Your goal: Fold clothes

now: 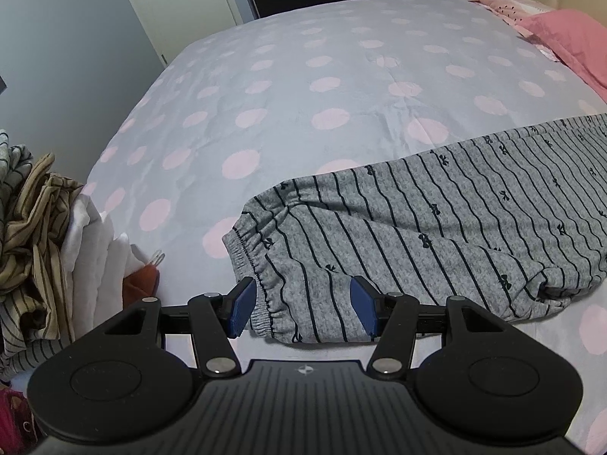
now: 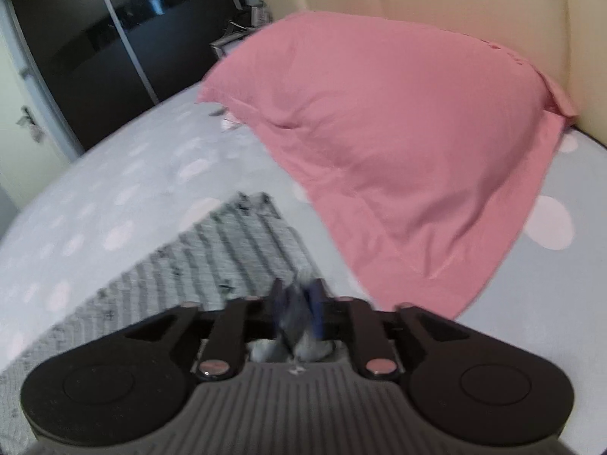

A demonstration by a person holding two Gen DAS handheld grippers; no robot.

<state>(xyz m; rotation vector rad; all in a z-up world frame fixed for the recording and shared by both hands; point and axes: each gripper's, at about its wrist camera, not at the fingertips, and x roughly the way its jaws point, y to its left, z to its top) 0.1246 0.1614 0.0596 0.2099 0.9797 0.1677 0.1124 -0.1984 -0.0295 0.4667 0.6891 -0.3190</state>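
I had the grey striped pyjama trousers [image 1: 436, 227] laid flat across the polka-dot bed cover [image 1: 265, 87], elastic waistband toward my left hand, so that both ends could be lifted for a fold. My left gripper [image 1: 301, 309] hovered over the waistband corner with its jaws standing well apart, straddling the fabric but not pinching it, ready to close, I judged. My right gripper [image 2: 297, 313] was at the far end of the trousers; its jaws were close together with a bunch of grey cloth between the blue pads, though the blur kept me from telling how firmly they pressed. A pink pillow [image 2: 398, 159] lay just beside that end, crowding any swing to the right. A heap of unfolded laundry [image 1: 34, 208] sat off the bed's left edge, clear of the fold.
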